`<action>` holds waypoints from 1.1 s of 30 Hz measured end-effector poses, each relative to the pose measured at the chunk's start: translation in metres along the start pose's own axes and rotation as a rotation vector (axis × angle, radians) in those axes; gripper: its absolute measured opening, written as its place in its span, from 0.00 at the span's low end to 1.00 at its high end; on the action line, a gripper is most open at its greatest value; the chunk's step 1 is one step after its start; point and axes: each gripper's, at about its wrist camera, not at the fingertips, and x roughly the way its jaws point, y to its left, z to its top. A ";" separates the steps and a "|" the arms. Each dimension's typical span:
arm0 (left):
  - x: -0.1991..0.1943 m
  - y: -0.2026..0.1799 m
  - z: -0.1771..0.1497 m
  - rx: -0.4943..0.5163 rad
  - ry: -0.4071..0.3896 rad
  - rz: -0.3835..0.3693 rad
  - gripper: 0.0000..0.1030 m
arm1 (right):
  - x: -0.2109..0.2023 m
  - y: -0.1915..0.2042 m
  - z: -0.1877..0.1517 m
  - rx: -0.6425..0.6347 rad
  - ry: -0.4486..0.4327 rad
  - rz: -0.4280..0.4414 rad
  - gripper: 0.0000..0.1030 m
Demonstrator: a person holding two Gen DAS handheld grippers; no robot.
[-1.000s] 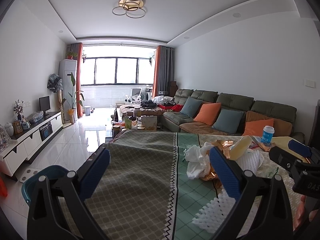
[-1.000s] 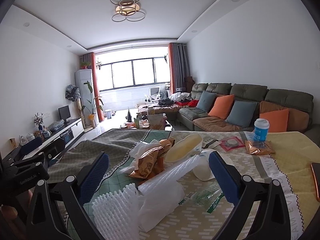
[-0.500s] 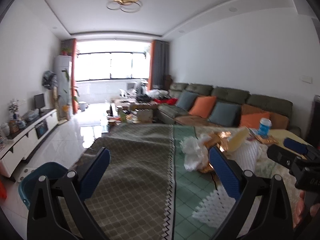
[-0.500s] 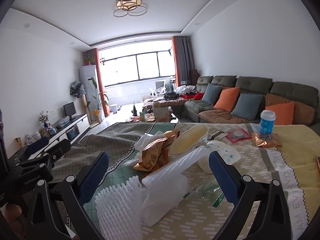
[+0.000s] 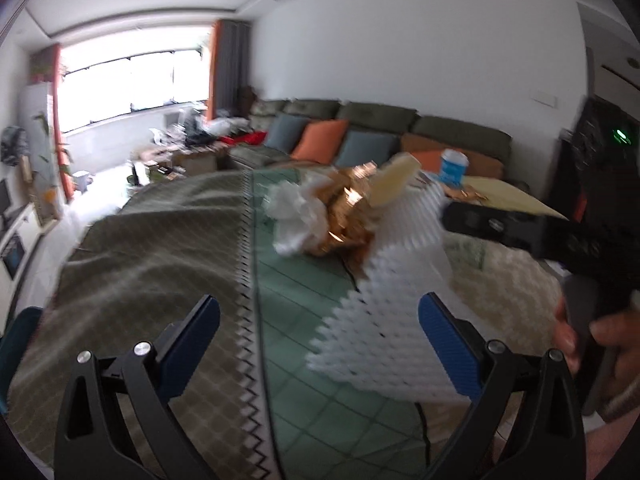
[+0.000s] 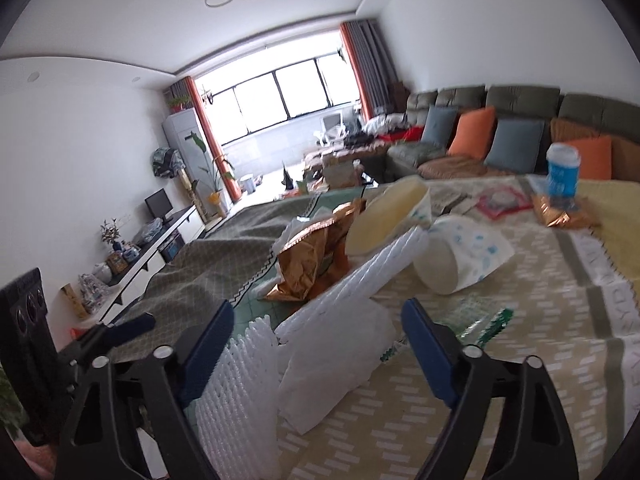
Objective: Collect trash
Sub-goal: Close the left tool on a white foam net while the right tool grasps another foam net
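My right tongs (image 6: 316,344) are closing around the near end of the trash heap, with the white foam net (image 6: 240,396) and a white bag (image 6: 332,364) between the pads but not yet pinched. My left tongs (image 5: 320,344) stand spread and empty over the desk (image 5: 140,260), the net's edge just inside the right pad.

The trash lies in one pile mid-desk: net nearest, then the bag, a gold wrapper (image 6: 312,256), a crumpled tissue (image 5: 296,216), a yellow-lined cup (image 6: 388,216) tipped on top and a white paper cup (image 6: 460,256) on its side to the right. A blue cup (image 6: 562,172) stands far right, well apart.

To do this well, I would sink the right tongs a little lower so the pads bite both net and bag rather than skimming the net's ridges, which I expect to squash and slip. The cup leaning on the net may roll off when I lift, so I would raise slowly. The left tongs could steady the net's free end or take the tissue.
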 end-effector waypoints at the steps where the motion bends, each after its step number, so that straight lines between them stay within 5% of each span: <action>1: 0.004 0.000 -0.002 0.001 0.022 -0.028 0.97 | 0.004 -0.003 0.001 0.016 0.016 0.010 0.75; 11: 0.032 0.000 -0.014 -0.030 0.151 -0.201 0.94 | 0.024 -0.027 0.001 0.156 0.094 0.121 0.37; 17: 0.037 0.004 -0.014 -0.041 0.178 -0.198 0.58 | 0.022 -0.028 0.001 0.158 0.084 0.142 0.23; 19: 0.037 0.006 -0.012 -0.045 0.183 -0.194 0.38 | 0.021 -0.026 0.002 0.154 0.080 0.148 0.13; 22: 0.035 0.011 -0.009 -0.059 0.180 -0.190 0.17 | 0.018 -0.023 0.005 0.136 0.072 0.158 0.12; 33: 0.008 0.036 0.003 -0.108 0.092 -0.092 0.14 | -0.005 -0.016 0.012 0.099 0.013 0.188 0.12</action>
